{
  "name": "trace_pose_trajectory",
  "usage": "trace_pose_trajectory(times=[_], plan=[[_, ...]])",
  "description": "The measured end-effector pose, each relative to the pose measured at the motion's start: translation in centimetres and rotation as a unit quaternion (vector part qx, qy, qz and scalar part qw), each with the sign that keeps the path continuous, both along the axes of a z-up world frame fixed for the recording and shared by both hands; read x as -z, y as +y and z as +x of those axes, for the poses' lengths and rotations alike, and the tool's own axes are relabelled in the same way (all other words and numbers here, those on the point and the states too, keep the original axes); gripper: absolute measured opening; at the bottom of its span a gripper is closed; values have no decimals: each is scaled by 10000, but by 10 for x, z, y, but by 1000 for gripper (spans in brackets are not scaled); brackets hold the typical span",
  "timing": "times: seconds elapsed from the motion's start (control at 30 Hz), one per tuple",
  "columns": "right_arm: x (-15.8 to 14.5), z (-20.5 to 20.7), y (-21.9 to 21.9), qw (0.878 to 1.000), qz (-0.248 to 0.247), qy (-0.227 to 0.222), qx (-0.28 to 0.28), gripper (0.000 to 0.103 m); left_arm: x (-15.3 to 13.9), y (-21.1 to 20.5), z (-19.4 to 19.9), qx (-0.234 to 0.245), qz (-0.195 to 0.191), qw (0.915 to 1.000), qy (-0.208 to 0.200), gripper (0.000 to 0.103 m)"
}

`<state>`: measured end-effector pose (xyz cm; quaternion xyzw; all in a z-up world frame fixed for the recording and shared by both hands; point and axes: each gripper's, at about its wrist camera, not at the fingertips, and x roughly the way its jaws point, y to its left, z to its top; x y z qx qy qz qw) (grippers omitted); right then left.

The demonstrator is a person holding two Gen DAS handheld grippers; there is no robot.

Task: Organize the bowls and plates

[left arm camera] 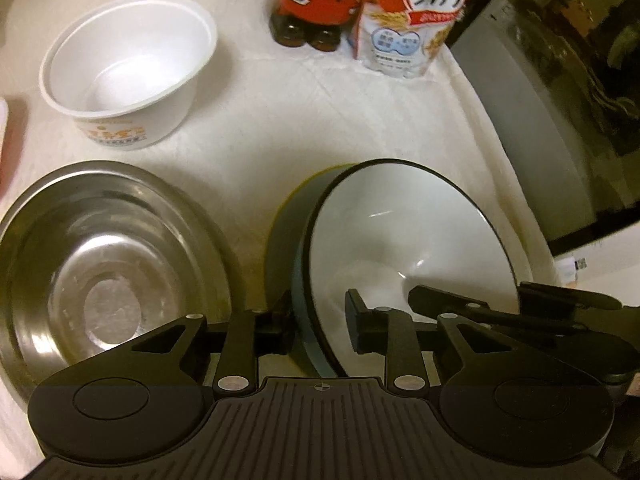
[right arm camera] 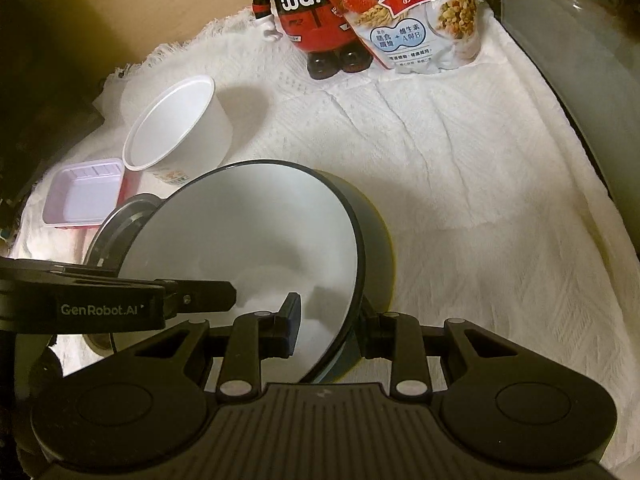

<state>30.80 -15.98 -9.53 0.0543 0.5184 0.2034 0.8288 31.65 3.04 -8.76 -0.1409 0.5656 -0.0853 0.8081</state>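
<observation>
While both grippers straddle its rim, the dark bowl (left arm camera: 412, 236) tilts above the white cloth (left arm camera: 280, 120): left gripper (left arm camera: 320, 326) and right gripper (right arm camera: 332, 326) each pinch it. Beside sits a steel bowl (left arm camera: 100, 256); farther, a white cup (left arm camera: 128, 68).

Bare cloth lies open to my right of the dark-rimmed bowl (right arm camera: 248, 232), up to the grey appliance wall (right arm camera: 580, 80). Ahead, the cereal bag (right arm camera: 416, 12) and red figure (right arm camera: 316, 20) block the back. To my left, steel bowl (left arm camera: 108, 264), white cup (left arm camera: 128, 72) and pink tray (right arm camera: 82, 194) crowd the desk.
</observation>
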Motion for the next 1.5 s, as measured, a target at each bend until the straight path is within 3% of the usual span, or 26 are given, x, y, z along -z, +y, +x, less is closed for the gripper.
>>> trace_pose_trajectory(times=[0.2, 0.6, 0.83, 1.17, 1.5], plan=[[4, 6, 12, 9995, -282, -146, -72, 29, -7, 9, -2, -118, -87, 9998, -92, 25], [-1, 8, 10, 9992, -316, -256, -2, 29, -16, 13, -6, -119, -21, 9998, -183, 25], [-6, 3, 16, 9971, -540, -542, 44, 29, -15, 10, -8, -82, 61, 9998, -173, 24], [-26, -3, 4, 9943, -498, -908, 236, 29, -30, 18, -10, -147, -71, 9989, -434, 23], [-16, -3, 4, 9940, -714, -761, 320, 29, -29, 20, -10, -141, -68, 9988, -457, 22]])
